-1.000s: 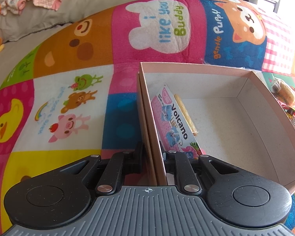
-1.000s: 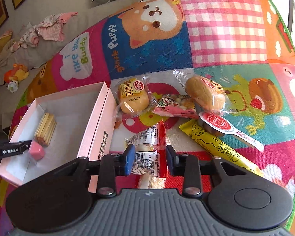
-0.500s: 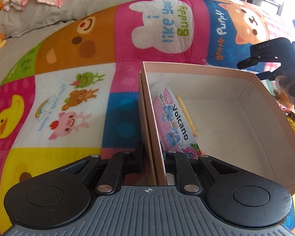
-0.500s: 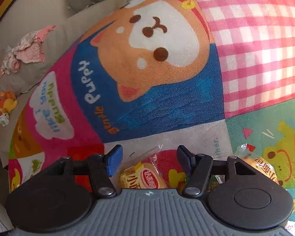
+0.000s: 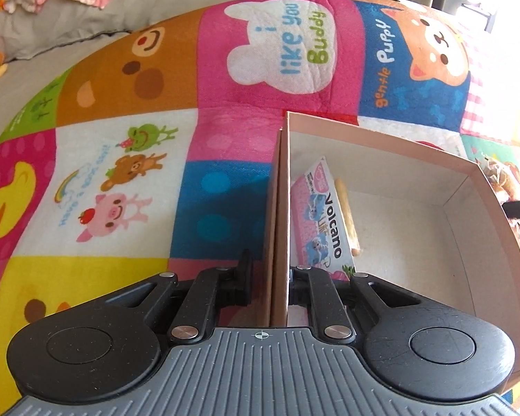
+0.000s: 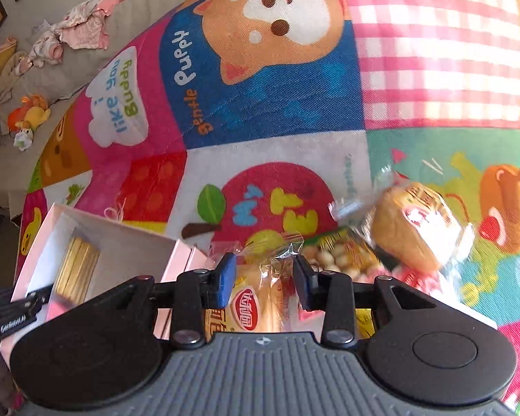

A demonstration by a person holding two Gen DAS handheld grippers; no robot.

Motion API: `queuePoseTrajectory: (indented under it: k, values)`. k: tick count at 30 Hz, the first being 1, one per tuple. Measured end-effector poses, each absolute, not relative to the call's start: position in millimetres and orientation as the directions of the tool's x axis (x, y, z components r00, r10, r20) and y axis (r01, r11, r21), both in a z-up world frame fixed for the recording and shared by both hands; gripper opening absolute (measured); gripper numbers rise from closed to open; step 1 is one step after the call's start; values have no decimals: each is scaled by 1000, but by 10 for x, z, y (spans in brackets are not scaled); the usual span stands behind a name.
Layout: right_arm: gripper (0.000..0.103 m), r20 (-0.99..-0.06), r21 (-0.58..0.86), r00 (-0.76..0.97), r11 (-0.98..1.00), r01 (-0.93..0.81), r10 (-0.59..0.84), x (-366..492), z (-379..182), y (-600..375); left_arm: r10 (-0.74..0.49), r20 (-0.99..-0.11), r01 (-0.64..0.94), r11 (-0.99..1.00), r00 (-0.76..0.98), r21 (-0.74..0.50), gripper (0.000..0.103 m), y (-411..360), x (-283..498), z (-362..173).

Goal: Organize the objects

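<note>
A pink cardboard box lies on the play mat, and my left gripper is shut on its near left wall. Inside the box rest a pink "Volcano" packet and a biscuit stick. In the right wrist view my right gripper points down at a wrapped bun packet with a red logo. Its jaws are closing, and the blue pads press the crinkled wrapper from both sides. The box lies just left of this packet.
A second wrapped bun and a packet of small round snacks lie right of the held packet. Gold-coloured sticks lie in the box. Soft toys and crumpled clothes lie on the beige floor beyond the mat.
My right gripper left the red-and-white packet, opened wide while swinging over the mat, then came down and narrowed around the bun packet. The left gripper kept its hold on the box wall.
</note>
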State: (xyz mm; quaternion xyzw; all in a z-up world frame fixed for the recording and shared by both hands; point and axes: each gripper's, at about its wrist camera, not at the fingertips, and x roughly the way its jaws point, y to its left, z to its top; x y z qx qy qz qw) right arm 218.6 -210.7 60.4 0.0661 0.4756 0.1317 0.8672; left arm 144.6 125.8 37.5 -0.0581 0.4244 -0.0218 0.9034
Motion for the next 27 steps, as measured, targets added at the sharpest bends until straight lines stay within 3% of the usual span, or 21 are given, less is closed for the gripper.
queuePoseTrajectory:
  k: [7, 11, 14, 21, 23, 27]
  values:
    - [41, -793, 174, 561, 971, -165, 238, 1433, 559, -2394, -65, -757, -71, 987, 650, -146, 15, 1251, 1405, 362]
    - [59, -731, 101, 661, 984, -144, 171, 1202, 682, -2513, -34, -749, -117, 982, 662, -148, 15, 1213, 1363, 355]
    - [63, -720, 59, 680, 989, -139, 139, 1154, 691, -2565, -24, -749, -115, 984, 662, -133, 14, 1184, 1358, 361]
    - [67, -706, 209, 655, 963, -171, 270, 797, 579, -2459, -35, -754, -82, 990, 656, -118, 14, 1188, 1371, 366]
    - [75, -703, 197, 648, 955, -221, 295, 638, 551, -2299, -38, -753, -78, 990, 657, -118, 14, 1191, 1368, 365]
    - [78, -728, 66, 636, 949, -308, 257, 378, 414, -1897, -39, -751, -80, 989, 659, -121, 14, 1193, 1360, 361]
